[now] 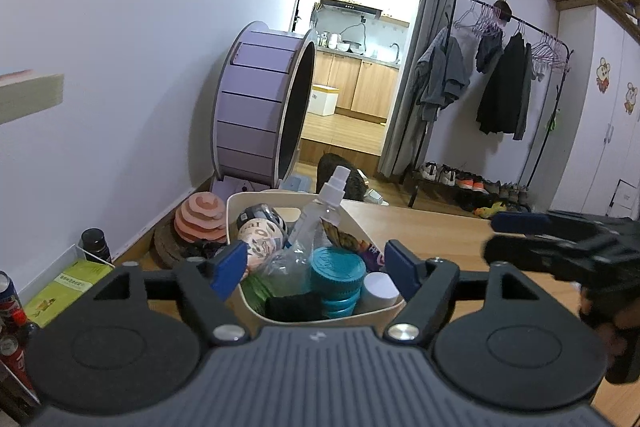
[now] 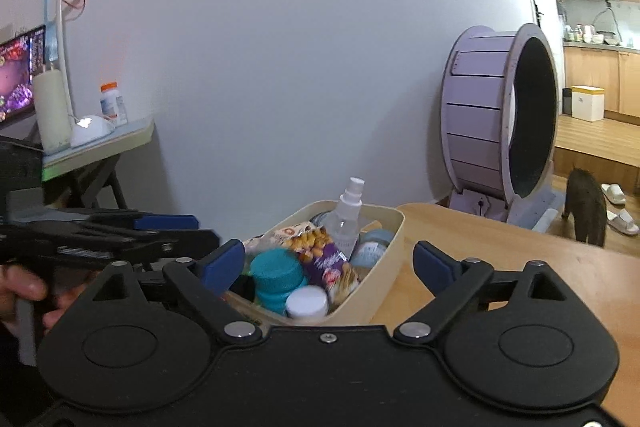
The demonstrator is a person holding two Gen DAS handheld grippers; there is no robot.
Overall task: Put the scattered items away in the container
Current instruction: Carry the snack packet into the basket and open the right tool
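A: Two grippers, both spread wide with nothing between the blue pads — left gripper (image 1: pixel 316 273) and right gripper (image 2: pixel 330 267) flank the cream plastic tub (image 2: pixel 384 267).

B: And the tub looks packed: clear spray bottle (image 2: pixel 346 215), teal round tins (image 2: pixel 276 275), purple snack packet (image 2: pixel 324 259). The wooden table (image 2: pixel 520 259) shows nothing loose.

A: Nearly done, I'd say. Both tools tip slightly downward; a hand (image 2: pixel 24 291) grips the left handle.

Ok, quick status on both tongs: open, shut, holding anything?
Left tongs: open, holding nothing, pads apart on either side of the cream container.
Right tongs: open, holding nothing, container in front.
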